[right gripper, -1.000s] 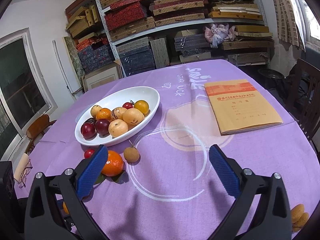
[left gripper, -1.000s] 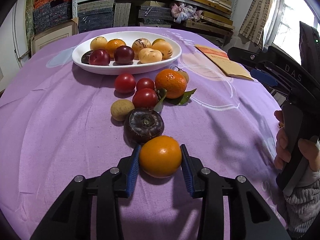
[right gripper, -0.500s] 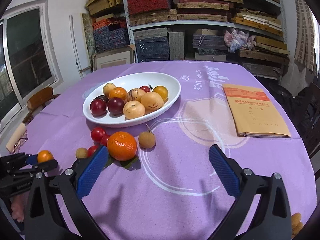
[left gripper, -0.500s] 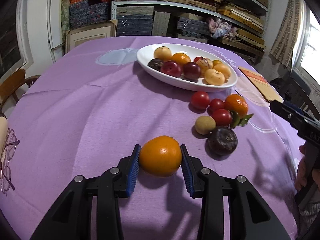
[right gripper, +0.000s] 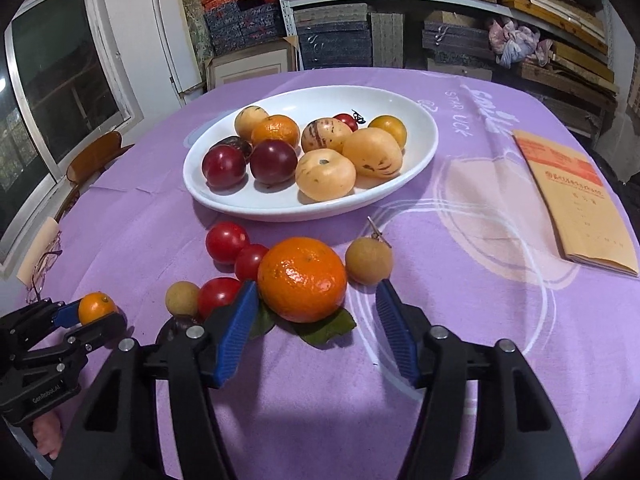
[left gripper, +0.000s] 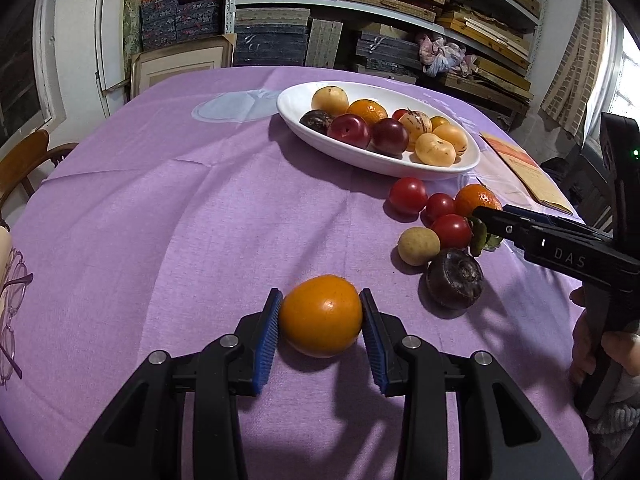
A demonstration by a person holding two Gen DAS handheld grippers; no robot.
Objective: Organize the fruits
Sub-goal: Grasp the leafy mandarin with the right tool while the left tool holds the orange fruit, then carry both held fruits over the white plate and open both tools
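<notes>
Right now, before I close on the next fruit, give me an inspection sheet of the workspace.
Surface: round table under a purple cloth, creased, printed with white rings.
Job's things: white oval dish holding plums, oranges and pale melons; loose beside it a leafy tangerine, three red tomatoes, two tan longans, a dark round mangosteen.
Clutter: tan paper notebook; eyeglasses at the table edge.
Grippers: left tongs shut on a smooth orange fruit; right tongs have just been closing, straddling the tangerine, pads not yet touching.
Cables: nothing seen.
Surroundings: shelves of stacked boxes, wooden chair, windows.
</notes>
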